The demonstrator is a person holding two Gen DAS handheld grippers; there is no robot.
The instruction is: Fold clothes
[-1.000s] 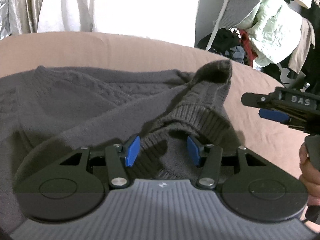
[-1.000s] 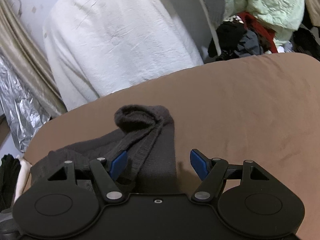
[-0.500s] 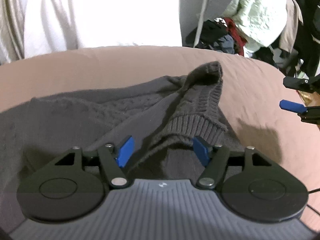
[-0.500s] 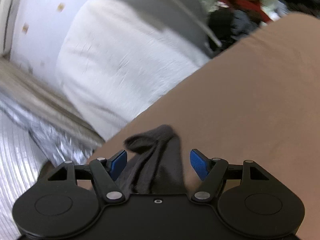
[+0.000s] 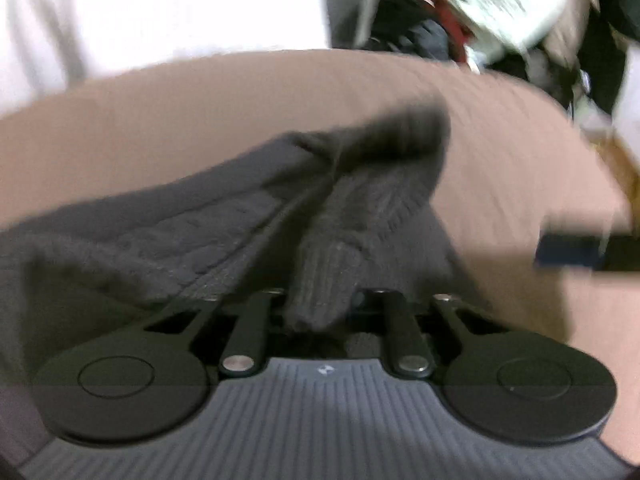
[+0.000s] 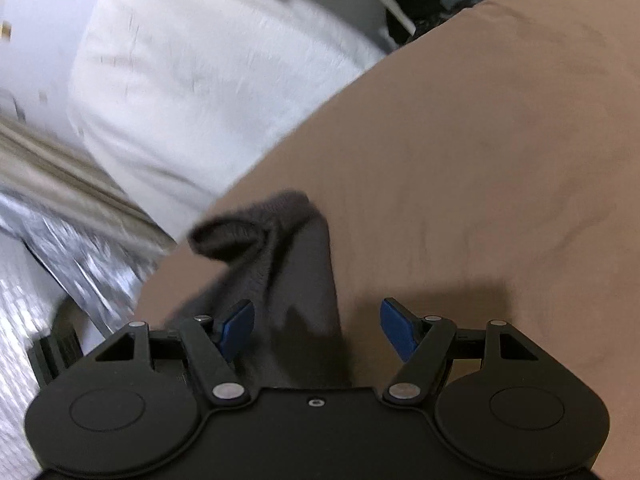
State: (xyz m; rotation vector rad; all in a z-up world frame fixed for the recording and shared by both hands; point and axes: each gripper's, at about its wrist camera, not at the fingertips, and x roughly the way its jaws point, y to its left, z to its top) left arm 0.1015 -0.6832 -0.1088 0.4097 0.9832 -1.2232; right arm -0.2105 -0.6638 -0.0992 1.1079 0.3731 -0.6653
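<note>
Left claw [image 5: 320, 312] black, ribbed grey housing, right claw [image 6: 316, 330] black, blue pads, silver screws

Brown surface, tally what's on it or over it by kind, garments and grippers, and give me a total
Dark grey knitted sweaters: 1
Grippers: 2, the left gripper clamped on the sweater's ribbed cuff, the right gripper open over the sleeve
Total: 3

The sweater [image 5: 224, 232] is dark grey with a twisty cable knit and ribbed lines on its cuff [image 5: 328, 276]. It lies on a plain light brown cover [image 6: 480, 160]. The right gripper [image 6: 316, 330] is black with blue pads [image 6: 236, 330].
</note>
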